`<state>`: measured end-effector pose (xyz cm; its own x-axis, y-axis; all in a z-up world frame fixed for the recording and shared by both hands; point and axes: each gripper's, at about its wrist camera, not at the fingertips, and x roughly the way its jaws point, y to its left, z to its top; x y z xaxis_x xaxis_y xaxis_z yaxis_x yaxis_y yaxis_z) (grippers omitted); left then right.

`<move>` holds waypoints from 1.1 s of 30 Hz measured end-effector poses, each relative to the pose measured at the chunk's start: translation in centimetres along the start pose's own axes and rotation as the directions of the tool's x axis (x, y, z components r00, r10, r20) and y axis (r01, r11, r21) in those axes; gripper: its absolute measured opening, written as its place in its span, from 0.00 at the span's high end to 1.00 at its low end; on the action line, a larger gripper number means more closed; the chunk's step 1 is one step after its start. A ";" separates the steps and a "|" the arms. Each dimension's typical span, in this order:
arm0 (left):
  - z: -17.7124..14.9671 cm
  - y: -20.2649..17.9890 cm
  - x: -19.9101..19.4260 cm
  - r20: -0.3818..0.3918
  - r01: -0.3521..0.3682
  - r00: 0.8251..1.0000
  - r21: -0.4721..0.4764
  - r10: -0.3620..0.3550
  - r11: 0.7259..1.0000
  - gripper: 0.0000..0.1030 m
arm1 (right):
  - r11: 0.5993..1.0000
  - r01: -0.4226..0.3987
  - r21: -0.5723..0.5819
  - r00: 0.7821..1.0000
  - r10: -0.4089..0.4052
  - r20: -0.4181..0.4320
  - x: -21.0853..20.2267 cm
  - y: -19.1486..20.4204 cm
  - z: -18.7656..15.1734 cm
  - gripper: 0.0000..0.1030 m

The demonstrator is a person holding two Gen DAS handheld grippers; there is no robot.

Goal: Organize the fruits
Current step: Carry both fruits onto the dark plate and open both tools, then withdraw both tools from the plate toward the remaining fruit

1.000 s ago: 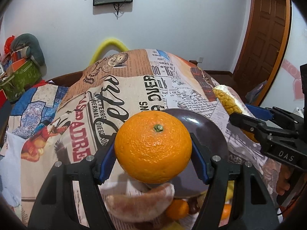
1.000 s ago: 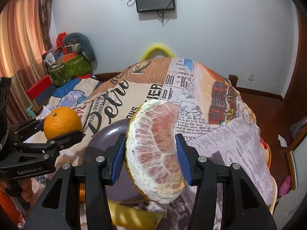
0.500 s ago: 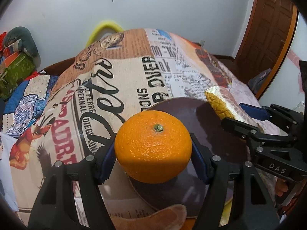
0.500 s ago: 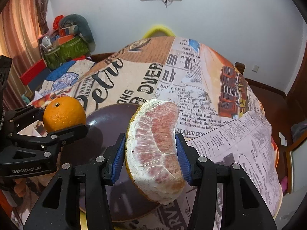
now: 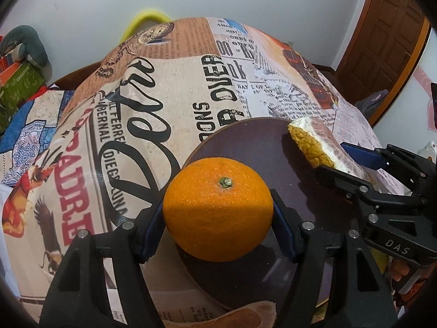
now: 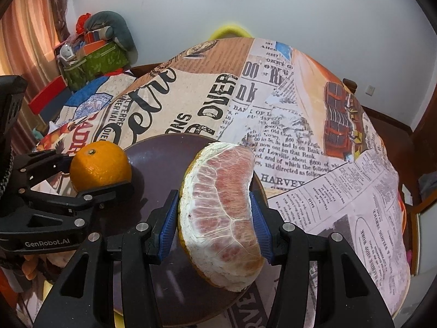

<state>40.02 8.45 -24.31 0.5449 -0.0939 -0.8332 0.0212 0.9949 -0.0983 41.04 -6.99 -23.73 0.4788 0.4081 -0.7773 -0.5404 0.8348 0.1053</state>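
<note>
**Both grippers carrying fruit over the dark plate**

The left gripper (image 5: 218, 213) is clamping a whole orange (image 5: 218, 209) between its blue pads, stem end facing up, and holding it over the near-left part of the dark plate (image 5: 259, 142). The right gripper (image 6: 215, 218) is squeezing a peeled pomelo wedge (image 6: 221, 213), pink flesh facing the camera, over the plate's right side. The plate is sitting on a table covered with a newspaper-print cloth (image 6: 300, 136). Whether either fruit is touching the plate is unclear.

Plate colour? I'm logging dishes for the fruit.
Dark purplish brown plate, plain, clearest in the right wrist view.
</note>
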 end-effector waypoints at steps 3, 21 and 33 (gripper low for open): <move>-0.1 0.0 0.2 -0.004 -0.007 1.000 -0.001 0.007 1.000 0.33 | 1.000 0.000 0.004 1.000 0.000 0.000 0.1 -0.1 -0.1 0.53; -0.4 -0.9 -6.0 0.119 -0.011 0.993 0.006 0.011 1.000 0.31 | 0.999 -0.007 0.044 0.995 0.003 0.096 -5.3 -0.4 0.5 0.53; -3.4 -1.5 -14.2 0.208 -0.042 0.977 0.007 0.040 0.999 0.29 | 0.999 0.019 0.034 0.976 -0.026 0.214 -13.0 1.7 -1.6 0.31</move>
<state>29.36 8.13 -14.15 0.7078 -0.0446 -0.7050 0.0043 0.9983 -0.0588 32.76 -11.55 -14.43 0.6298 0.4559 -0.6289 -0.5072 0.8546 0.1116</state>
